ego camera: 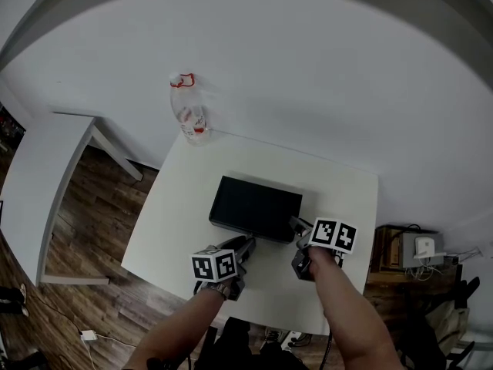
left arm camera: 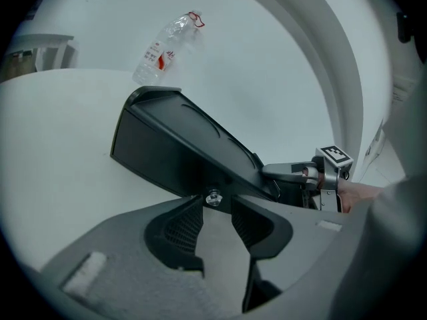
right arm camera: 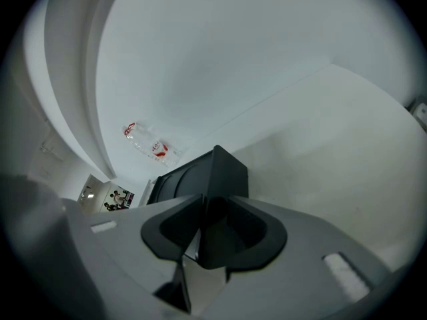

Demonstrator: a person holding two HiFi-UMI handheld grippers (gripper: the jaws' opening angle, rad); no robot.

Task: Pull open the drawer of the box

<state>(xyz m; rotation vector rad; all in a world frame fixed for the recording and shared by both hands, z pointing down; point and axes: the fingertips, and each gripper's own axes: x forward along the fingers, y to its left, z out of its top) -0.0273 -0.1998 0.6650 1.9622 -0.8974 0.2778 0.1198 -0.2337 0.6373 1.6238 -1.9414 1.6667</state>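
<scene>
My right tongs (right arm camera: 210,205) clamp a corner of the box (right arm camera: 177,179) to steady it. My left tongs (left arm camera: 215,209) stand open — the drawer knob (left arm camera: 213,197) sits between them, ungripped.

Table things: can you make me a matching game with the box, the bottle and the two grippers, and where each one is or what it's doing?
Things:
1. black box
2. bottle
3. left gripper
4. right gripper

Places or states:
A. at the far corner of the white table
B. clamped on a corner of the box
C. in the middle of the table
D. open, right at the small knob

Pairs: 1-C, 2-A, 3-D, 4-B
</scene>
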